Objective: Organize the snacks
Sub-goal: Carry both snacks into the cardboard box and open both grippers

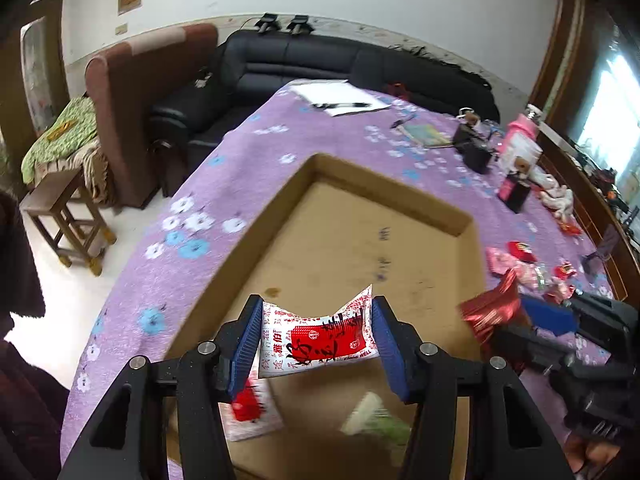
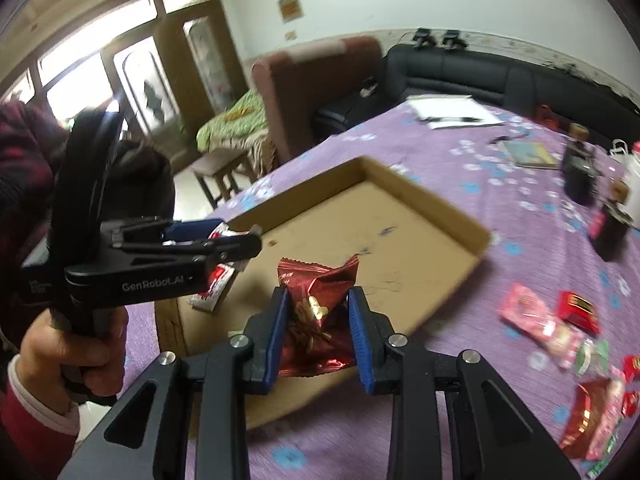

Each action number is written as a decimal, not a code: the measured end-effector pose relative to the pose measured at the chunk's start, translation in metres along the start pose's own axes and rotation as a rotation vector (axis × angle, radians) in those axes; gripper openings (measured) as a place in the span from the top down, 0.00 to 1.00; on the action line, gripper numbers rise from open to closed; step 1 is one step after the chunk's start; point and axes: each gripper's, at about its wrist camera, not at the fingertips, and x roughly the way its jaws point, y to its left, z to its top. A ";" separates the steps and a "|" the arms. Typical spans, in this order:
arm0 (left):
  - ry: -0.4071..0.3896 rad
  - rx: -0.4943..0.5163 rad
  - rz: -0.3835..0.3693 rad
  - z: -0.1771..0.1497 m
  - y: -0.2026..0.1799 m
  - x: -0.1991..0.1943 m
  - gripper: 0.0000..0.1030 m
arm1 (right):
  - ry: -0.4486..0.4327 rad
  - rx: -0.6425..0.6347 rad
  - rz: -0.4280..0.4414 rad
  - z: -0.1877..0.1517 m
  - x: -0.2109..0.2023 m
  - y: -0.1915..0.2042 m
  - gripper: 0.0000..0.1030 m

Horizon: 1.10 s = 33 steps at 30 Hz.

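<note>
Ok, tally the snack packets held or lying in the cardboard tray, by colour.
White-and-red: 2 (held packet, tray packet)
Dark red packet: 1
Green-and-white packet, blurred: 1
Total: 4

2 tools (image 1: 314, 338), 1 cardboard tray (image 1: 400, 184), 2 held snack pkts (image 1: 320, 334), 2 sofas (image 1: 340, 60)

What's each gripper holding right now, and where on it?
Left gripper: white-and-red snack packet, pinched across its two side edges. Right gripper: dark red snack packet, squeezed across its middle.
</note>
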 end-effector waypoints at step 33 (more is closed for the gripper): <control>0.060 0.002 0.024 0.009 -0.001 0.015 0.21 | 0.043 -0.024 -0.120 -0.009 0.014 -0.008 0.54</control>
